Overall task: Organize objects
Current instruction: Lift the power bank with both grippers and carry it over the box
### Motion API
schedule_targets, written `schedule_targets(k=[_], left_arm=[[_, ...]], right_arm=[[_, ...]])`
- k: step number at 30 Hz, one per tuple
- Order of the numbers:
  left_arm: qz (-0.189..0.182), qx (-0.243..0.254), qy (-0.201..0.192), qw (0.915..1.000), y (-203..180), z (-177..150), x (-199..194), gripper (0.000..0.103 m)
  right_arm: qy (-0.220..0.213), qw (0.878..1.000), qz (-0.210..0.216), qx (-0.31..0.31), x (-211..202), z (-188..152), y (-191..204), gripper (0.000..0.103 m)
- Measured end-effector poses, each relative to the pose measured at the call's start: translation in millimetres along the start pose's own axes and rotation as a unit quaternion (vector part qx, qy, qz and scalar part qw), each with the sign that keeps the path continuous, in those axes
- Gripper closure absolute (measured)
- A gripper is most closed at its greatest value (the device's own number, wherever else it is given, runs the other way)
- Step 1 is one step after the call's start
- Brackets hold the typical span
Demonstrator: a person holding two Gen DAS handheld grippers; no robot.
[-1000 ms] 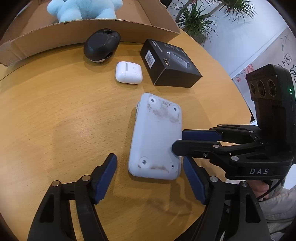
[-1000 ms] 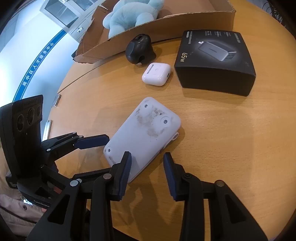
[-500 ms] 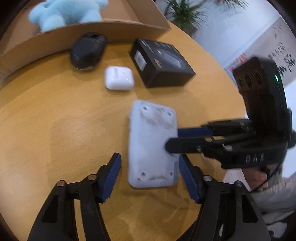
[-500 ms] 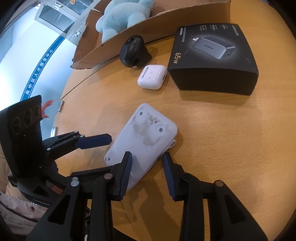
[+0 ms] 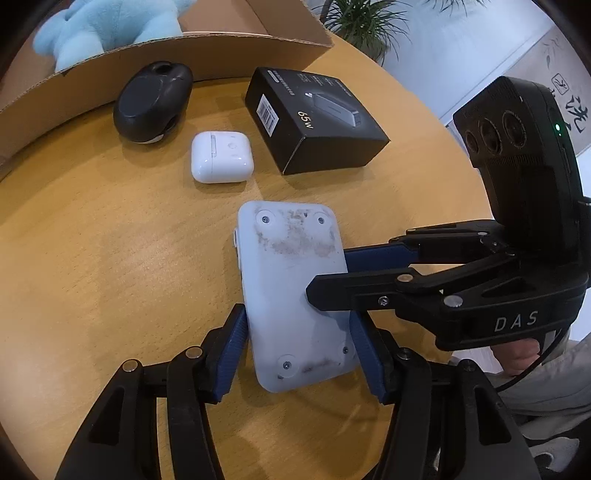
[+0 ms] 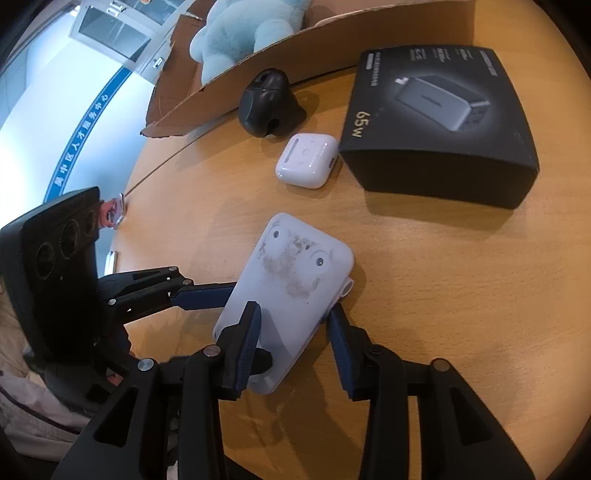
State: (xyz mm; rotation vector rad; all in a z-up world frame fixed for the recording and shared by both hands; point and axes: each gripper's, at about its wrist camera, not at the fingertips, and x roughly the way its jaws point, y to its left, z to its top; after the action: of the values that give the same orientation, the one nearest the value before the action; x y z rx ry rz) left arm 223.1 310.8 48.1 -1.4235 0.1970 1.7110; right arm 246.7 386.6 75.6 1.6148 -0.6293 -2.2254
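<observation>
Blue-padded fingers of two handheld grippers close in on a scuffed white device (image 5: 291, 295) lying flat near the front edge of a round wooden table (image 5: 92, 251). The left gripper (image 5: 301, 350) has its pads against the two long sides of the device's near end, gripping it across its width. The right gripper (image 6: 293, 343) comes in from the side, one finger lying over the device's top and the other along its edge; its jaws are opening slightly, set narrow, and whether the pads press on the device cannot be told. A person's thumb (image 5: 517, 358) and pale sleeve (image 5: 546, 387) show behind the right gripper's handle.

Just beyond the device sits a white earbud case (image 5: 221, 157), lid shut, well apart from the grippers. To its right lies a black charger box (image 5: 314, 118) marked 65W, and to its left a black rounded gadget (image 5: 151, 101) rests against the wall of a cardboard box (image 5: 74, 92). Inside that box, at the table's far side, sits a light blue plush toy (image 5: 110, 26). Potted greenery (image 5: 365, 26) stands past the table edge.
</observation>
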Motion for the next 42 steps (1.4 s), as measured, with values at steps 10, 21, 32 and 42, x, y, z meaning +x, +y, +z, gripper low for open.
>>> schedule_targets(k=[10,21,32,42], left_arm=[[0.018,-0.009,-0.013,0.9997,-4,-4,-7,0.05],[0.043,-0.009,-0.041,0.9982,-14,20,-23,0.05],[0.07,0.002,-0.051,0.9962,-21,33,-40,0.05],[0.082,0.011,-0.059,0.9948,-23,50,-46,0.05]], right_arm=[[-0.017,1.0,-0.004,-0.008,-3,0,5,0.071],[-0.043,0.999,-0.004,-0.021,-15,10,20,0.072],[-0.064,0.997,-0.012,-0.038,-29,25,26,0.072],[-0.077,0.996,-0.011,-0.046,-38,39,29,0.072]])
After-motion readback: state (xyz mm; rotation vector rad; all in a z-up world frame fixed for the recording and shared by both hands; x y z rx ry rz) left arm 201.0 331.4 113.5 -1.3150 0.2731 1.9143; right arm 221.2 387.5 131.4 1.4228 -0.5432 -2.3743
